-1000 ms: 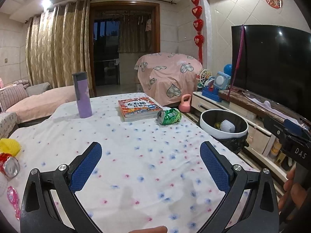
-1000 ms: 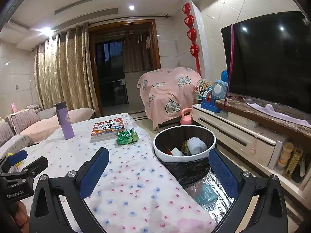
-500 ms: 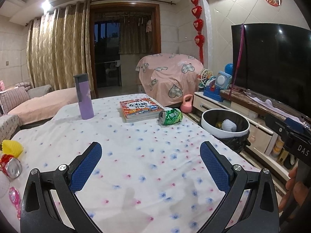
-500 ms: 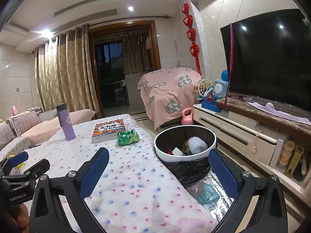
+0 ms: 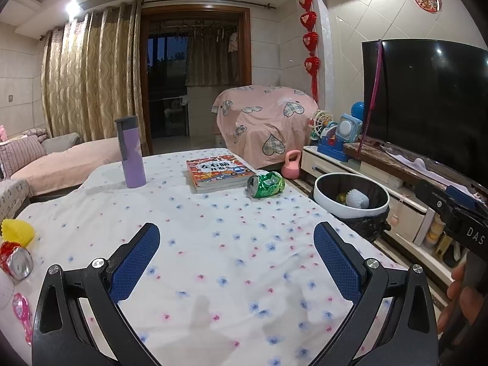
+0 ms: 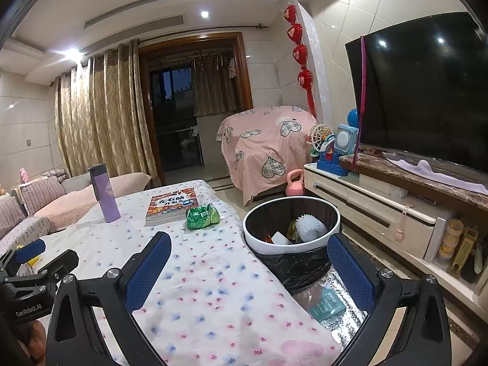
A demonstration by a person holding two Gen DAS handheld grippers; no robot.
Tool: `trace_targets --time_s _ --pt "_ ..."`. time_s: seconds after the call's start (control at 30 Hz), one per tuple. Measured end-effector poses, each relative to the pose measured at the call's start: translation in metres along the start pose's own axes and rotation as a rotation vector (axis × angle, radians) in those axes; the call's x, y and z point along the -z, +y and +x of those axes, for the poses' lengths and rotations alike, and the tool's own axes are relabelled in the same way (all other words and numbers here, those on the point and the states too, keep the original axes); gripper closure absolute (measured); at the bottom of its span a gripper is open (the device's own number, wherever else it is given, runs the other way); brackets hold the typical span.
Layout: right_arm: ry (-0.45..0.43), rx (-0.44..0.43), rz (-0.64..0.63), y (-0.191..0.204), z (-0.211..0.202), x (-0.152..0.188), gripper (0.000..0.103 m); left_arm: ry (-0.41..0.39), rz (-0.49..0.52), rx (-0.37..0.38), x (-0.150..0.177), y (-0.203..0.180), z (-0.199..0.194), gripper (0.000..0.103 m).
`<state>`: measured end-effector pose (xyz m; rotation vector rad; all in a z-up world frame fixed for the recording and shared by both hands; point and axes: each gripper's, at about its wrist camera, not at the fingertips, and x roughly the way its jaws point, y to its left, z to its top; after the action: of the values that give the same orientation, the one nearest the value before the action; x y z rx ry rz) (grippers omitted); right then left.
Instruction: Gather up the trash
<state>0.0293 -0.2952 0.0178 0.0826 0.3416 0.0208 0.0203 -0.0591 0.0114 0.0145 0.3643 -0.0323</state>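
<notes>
**Left wrist view: both grippers hanging released over the bench, trash lying in three spots**

Left wrist camera is looking across a bench (image 5: pixel 213 244) draped in a flower-dotted cloth. The left gripper (image 5: pixel 236 262) is hovering above the cloth with its two blue fingers (image 5: pixel 134 262) spread wide, grasping nothing. One crushed green can (image 5: pixel 265 185) is lying on its side at the far right edge of the bench, just beside one book (image 5: pixel 219 174). One purple bottle (image 5: pixel 129 152) is standing upright to the left of the book, apart from it. At the near left edge one red can (image 5: pixel 15 263) is lying just beside one yellow paper cup (image 5: pixel 16 229), and one pink brush (image 5: pixel 23 314) is resting nearer the camera.

From the right wrist camera, the right gripper (image 6: pixel 250 270) is hanging over the right edge of the bench with its two fingers (image 6: pixel 350 271) likewise released and holding nothing. One white-rimmed bin (image 6: pixel 253 238) lined with a black bag is standing on the floor just beside the bench, and several scraps are sitting inside it, among them one white ridged piece (image 6: pixel 308 228). One teal packet (image 6: pixel 328 303) is lying on silver foil on the floor below the bin.
</notes>
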Motion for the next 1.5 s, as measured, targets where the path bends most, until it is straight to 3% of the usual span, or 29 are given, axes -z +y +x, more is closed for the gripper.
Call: trace_targets --time_s 1.5 --pt "-0.011 -0.014 0.005 0.0058 -0.0044 -0.0057 0.0 0.005 0.011 0.018 -0.001 -0.0061 -0.0013 0.0"
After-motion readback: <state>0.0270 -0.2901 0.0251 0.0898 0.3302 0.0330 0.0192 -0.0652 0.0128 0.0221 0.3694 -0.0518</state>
